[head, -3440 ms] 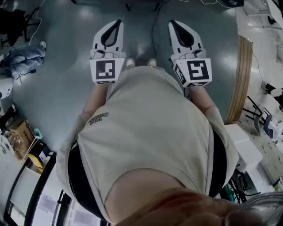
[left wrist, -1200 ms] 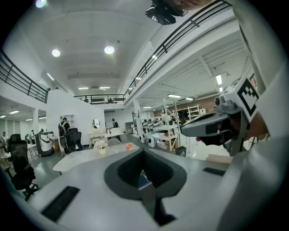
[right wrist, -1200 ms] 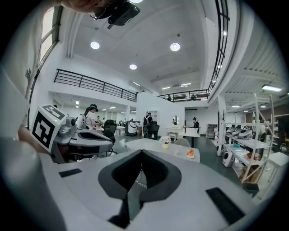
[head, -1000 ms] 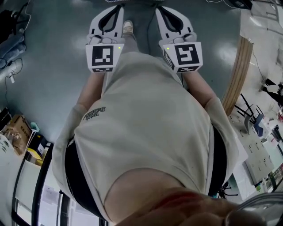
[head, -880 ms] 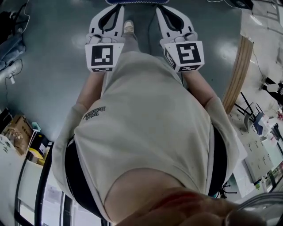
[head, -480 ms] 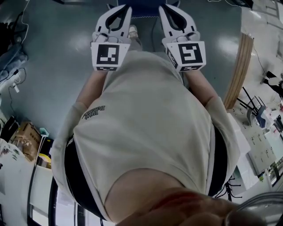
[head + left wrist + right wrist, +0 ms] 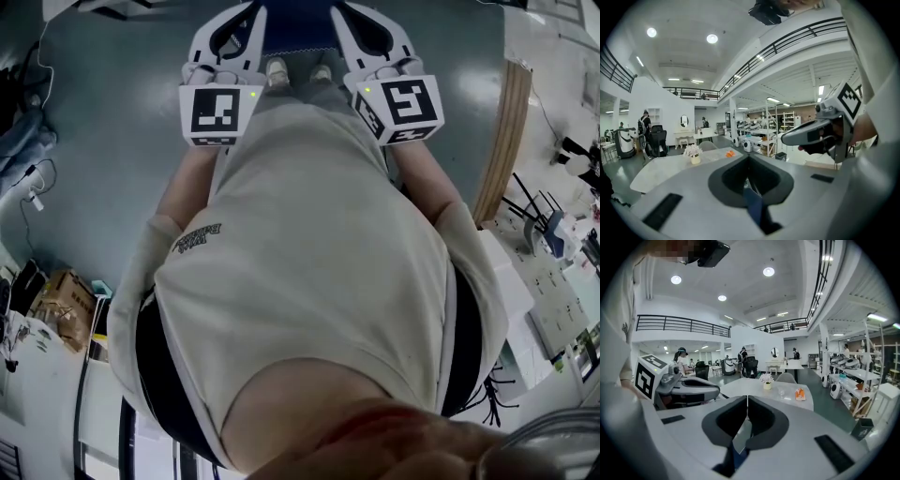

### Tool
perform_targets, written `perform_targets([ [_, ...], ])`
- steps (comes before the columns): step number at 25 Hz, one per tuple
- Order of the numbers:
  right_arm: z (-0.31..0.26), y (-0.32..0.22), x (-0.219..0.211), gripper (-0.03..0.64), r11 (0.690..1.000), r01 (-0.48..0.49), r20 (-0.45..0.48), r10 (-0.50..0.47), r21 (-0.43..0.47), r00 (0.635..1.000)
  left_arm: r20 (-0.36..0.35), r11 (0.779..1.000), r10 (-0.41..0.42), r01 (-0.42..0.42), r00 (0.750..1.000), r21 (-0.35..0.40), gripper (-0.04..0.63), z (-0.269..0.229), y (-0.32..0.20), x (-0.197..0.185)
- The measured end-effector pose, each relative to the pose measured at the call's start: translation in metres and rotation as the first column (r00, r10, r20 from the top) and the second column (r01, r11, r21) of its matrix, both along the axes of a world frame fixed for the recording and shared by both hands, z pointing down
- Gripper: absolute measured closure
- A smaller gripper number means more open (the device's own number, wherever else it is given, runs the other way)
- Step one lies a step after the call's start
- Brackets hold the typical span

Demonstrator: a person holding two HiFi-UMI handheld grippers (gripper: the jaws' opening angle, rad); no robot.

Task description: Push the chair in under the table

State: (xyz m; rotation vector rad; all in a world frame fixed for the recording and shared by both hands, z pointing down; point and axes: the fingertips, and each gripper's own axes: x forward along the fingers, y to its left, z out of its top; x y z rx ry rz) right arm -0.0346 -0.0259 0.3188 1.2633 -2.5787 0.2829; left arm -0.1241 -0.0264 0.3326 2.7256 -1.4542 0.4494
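Note:
A blue chair (image 7: 298,24) shows at the top edge of the head view, between the tips of both grippers. Through each gripper's jaw gap a strip of the blue chair (image 7: 753,208) (image 7: 736,459) is visible below. Beyond it stands a pale table (image 7: 670,165) (image 7: 749,388) with a small flower vase (image 7: 695,154) (image 7: 767,383) and an orange item (image 7: 799,393). My left gripper (image 7: 251,11) (image 7: 749,157) and right gripper (image 7: 339,11) (image 7: 747,398) are held side by side, both shut with nothing between the jaws. Whether they touch the chair cannot be told.
The person's feet (image 7: 277,71) stand on the grey-green floor just behind the chair. A grey chair (image 7: 786,377) sits at the table's far side. A curved wooden board (image 7: 504,141) and cluttered benches lie to the right, boxes (image 7: 58,302) and cables to the left.
The person and both grippers have moved forward across the floor. The blue chair, barely visible at the top edge a second ago, now fills the space between the gripper tips.

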Motion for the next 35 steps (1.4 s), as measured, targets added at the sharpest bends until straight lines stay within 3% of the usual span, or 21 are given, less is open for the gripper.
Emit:
perform_targets([
  [4, 0.006, -0.012, 0.004, 0.606, 1.000, 0.024, -0.027, -0.025, -0.006, 0.999, 0.025, 0.999, 0.029, -0.028, 0.999, -0.040, 0.586, 0.006, -0.007, 0.012],
  [9, 0.013, -0.018, 0.007, 0.606, 0.994, 0.106, -0.065, -0.107, -0.026, 0.992, 0.146, 0.988, 0.085, -0.065, 0.986, -0.138, 0.585, 0.028, -0.008, 0.026],
  [13, 0.022, -0.020, 0.010, 0.604, 0.979, 0.187, -0.036, -0.190, -0.079, 0.981, 0.267, 0.960, 0.182, -0.112, 0.946, -0.256, 0.584, 0.056, -0.002, 0.044],
  [15, 0.036, -0.020, 0.013, 0.604, 0.969, 0.216, -0.056, -0.224, -0.120, 0.973, 0.275, 0.935, 0.258, -0.168, 0.926, -0.314, 0.584, 0.068, 0.003, 0.057],
  [17, 0.055, -0.016, 0.011, 0.534, 0.945, 0.268, -0.070, -0.285, -0.188, 0.956, 0.263, 0.893, 0.350, -0.235, 0.899, -0.385, 0.584, 0.081, 0.009, 0.068],
  [19, 0.076, -0.009, 0.009, 0.492, 0.908, 0.327, -0.109, -0.364, -0.261, 0.925, 0.280, 0.841, 0.440, -0.283, 0.853, -0.460, 0.583, 0.099, 0.017, 0.074],
  [21, 0.096, 0.000, 0.012, 0.483, 0.870, 0.374, -0.160, -0.439, -0.321, 0.884, 0.303, 0.768, 0.546, -0.322, 0.781, -0.554, 0.559, 0.121, 0.029, 0.080],
  [23, 0.114, 0.007, 0.017, 0.470, 0.833, 0.409, -0.195, -0.501, -0.373, 0.843, 0.309, 0.673, 0.656, -0.348, 0.689, -0.653, 0.461, 0.145, 0.045, 0.083],
  [25, 0.133, 0.012, 0.019, 0.459, 0.802, 0.428, -0.223, -0.546, -0.416, 0.807, 0.314, 0.609, 0.724, -0.354, 0.615, -0.710, 0.431, 0.166, 0.054, 0.082],
  [27, 0.152, 0.016, 0.020, 0.441, 0.776, 0.437, -0.250, -0.583, -0.455, 0.773, 0.311, 0.572, 0.757, -0.354, 0.574, -0.740, 0.397, 0.184, 0.057, 0.080],
  [33, 0.202, 0.032, 0.029, 0.415, 0.705, 0.447, -0.288, -0.663, -0.551, 0.691, 0.270, 0.479, 0.818, -0.344, 0.507, -0.807, 0.379, 0.234, 0.070, 0.081],
  [35, 0.219, 0.037, 0.026, 0.402, 0.676, 0.456, -0.299, -0.696, -0.580, 0.652, 0.269, 0.462, 0.832, -0.336, 0.486, -0.821, 0.373, 0.252, 0.071, 0.075],
])
